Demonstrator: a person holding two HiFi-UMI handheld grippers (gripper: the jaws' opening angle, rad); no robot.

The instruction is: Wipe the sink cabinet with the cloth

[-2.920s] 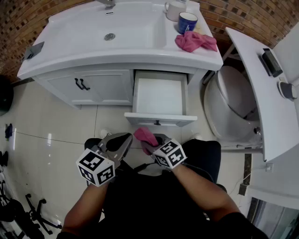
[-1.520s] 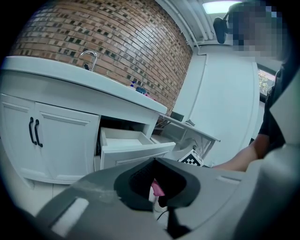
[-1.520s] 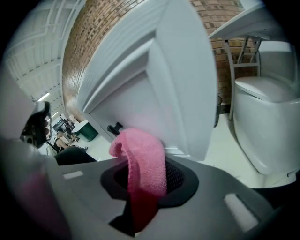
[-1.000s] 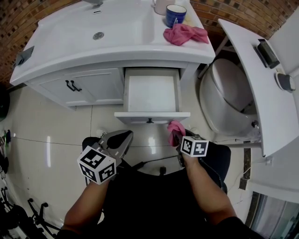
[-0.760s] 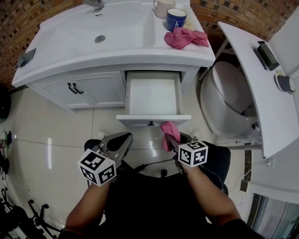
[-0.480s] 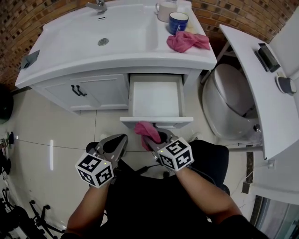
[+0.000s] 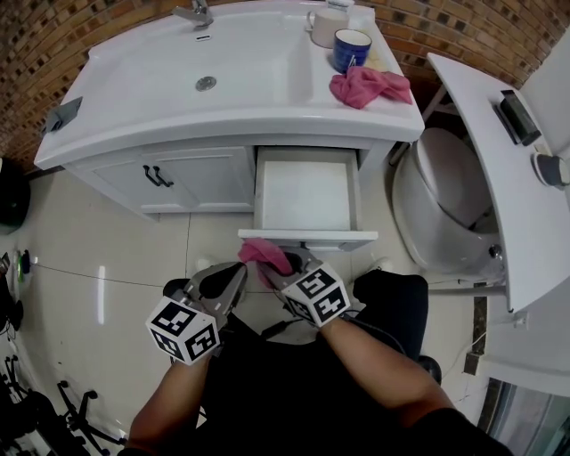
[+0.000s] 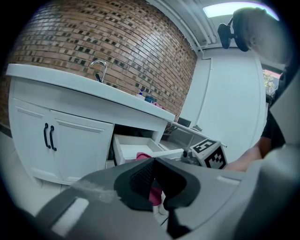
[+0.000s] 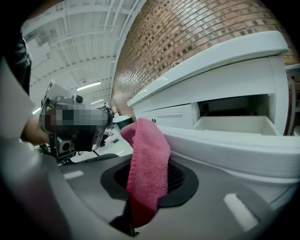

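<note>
The white sink cabinet has one drawer pulled out. My right gripper is shut on a pink cloth and holds it against the left end of the drawer front. In the right gripper view the cloth stands up between the jaws beside the drawer front. Just left of it, my left gripper is shut with nothing in it. The left gripper view shows the cloth past its jaws.
A second pink cloth, a blue mug and a white mug sit on the countertop right of the basin. A toilet with raised lid stands at the right. Cabinet doors are closed.
My right gripper has slid the pink cloth leftward along the drawer front, from its right end to its left end. The left gripper has stayed about where it was.
</note>
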